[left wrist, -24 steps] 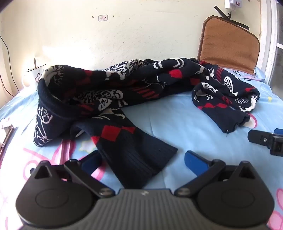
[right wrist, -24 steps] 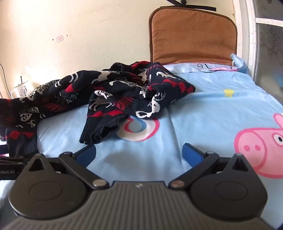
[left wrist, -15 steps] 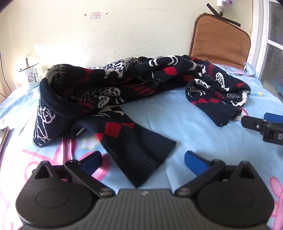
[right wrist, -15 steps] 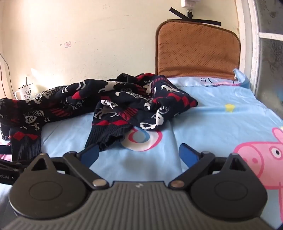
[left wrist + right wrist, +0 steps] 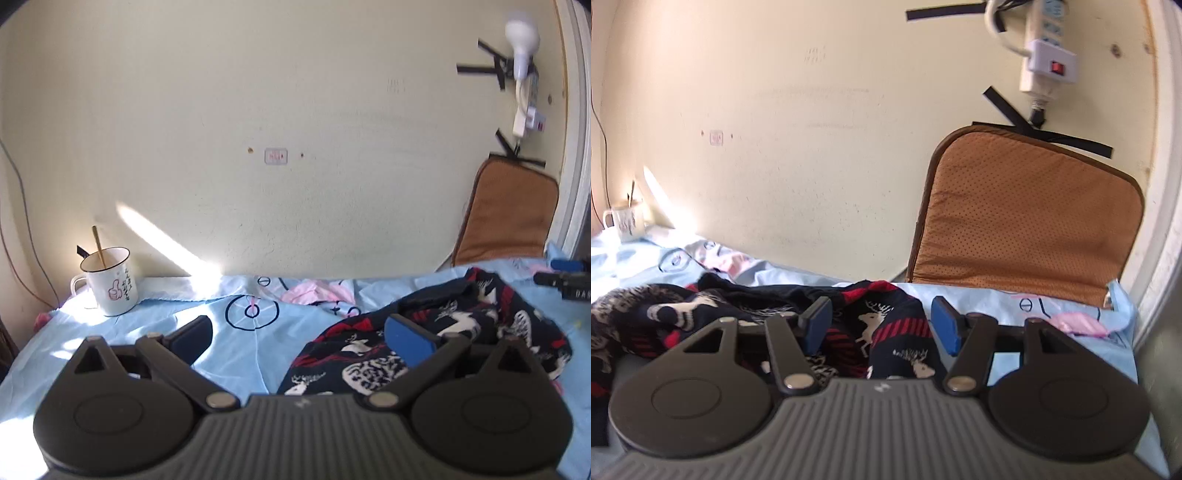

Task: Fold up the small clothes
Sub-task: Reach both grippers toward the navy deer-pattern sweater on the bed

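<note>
A dark knitted sweater (image 5: 461, 317) with red and white deer patterns lies crumpled on the blue cartoon bedsheet (image 5: 240, 354). My left gripper (image 5: 297, 326) stands wide open over the sheet, its right finger above the sweater's left edge, nothing between the pads. At the right edge of the left wrist view show the right gripper's fingers (image 5: 554, 278). In the right wrist view my right gripper (image 5: 881, 308) has its jaws partly drawn in. A raised fold of the sweater (image 5: 894, 325) lies between them, with no visible pinch.
A white mug (image 5: 110, 288) with a spoon stands at the bed's far left by the wall. A brown cushion (image 5: 1027, 214) leans on the wall at far right, under a taped power strip (image 5: 1045, 55). A white frame borders the bed's right side.
Both grippers have moved forward over the sweater towards the wall, so the sleeve ends are out of view. The right jaws are narrower than before; the left ones are as wide.
</note>
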A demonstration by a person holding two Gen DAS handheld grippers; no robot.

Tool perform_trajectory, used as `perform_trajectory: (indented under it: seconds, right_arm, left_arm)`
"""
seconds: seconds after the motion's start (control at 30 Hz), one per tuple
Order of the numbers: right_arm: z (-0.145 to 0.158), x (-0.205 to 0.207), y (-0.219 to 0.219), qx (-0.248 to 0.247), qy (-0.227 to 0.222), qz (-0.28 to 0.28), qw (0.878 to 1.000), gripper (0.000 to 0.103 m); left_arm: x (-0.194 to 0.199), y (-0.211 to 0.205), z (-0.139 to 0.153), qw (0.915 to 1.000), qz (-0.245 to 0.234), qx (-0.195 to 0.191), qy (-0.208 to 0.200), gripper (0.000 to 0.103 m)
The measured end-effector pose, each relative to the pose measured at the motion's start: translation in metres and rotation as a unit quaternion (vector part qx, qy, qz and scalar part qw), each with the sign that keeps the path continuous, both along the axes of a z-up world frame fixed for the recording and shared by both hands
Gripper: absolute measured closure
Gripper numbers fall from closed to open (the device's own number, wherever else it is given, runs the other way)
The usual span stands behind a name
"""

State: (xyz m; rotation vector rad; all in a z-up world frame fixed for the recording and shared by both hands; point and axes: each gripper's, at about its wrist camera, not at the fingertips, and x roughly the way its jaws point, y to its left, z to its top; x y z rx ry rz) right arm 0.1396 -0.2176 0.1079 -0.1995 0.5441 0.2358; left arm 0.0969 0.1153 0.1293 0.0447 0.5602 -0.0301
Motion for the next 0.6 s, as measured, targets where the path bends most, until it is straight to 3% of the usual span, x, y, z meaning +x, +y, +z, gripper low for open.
perform_trajectory:
  seconds: [0.1,0.2,0.23,0.3,0.4,0.47,0.5,0.57,0.6]
  right_arm:
    - [-0.019,0.035,0.011,-0.045,0.027,0.039,0.998,0.04]
    - [-0.035,0.071,0.021,-0.077,0.058,0.063,0.993,0.034]
    - [-0.04,0.082,0.024,-0.081,0.071,0.074,0.991,0.025]
    - [-0.045,0.091,0.027,-0.086,0.082,0.089,0.989,0.021]
    - [-0.06,0.106,0.042,-0.12,0.089,0.12,0.981,0.021]
    - [-0.065,0.114,0.057,-0.14,0.078,0.14,0.977,0.021]
    - [-0.064,0.116,0.061,-0.141,0.071,0.142,0.977,0.022]
    - [-0.059,0.121,0.063,-0.123,0.065,0.143,0.98,0.027]
    - [-0.056,0.123,0.061,-0.109,0.062,0.135,0.983,0.039]
  left_arm:
    - [0.045,0.002,-0.042,0.9967,-0.011,0.035,0.071,0.006]
    - [0.081,0.017,-0.082,0.9878,-0.031,-0.009,0.152,0.005]
    - [0.088,0.019,-0.089,0.9857,-0.031,-0.021,0.164,0.004]
    - [0.101,0.023,-0.098,0.9812,-0.034,-0.055,0.182,0.004]
    - [0.118,0.019,-0.1,0.9693,-0.049,-0.113,0.213,0.026]
    - [0.126,0.008,-0.099,0.9671,-0.057,-0.12,0.217,0.065]
    - [0.129,0.001,-0.098,0.9695,-0.052,-0.106,0.215,0.069]
    - [0.136,-0.011,-0.097,0.9733,-0.049,-0.084,0.208,0.087]
    - [0.139,-0.014,-0.095,0.9744,-0.048,-0.083,0.203,0.088]
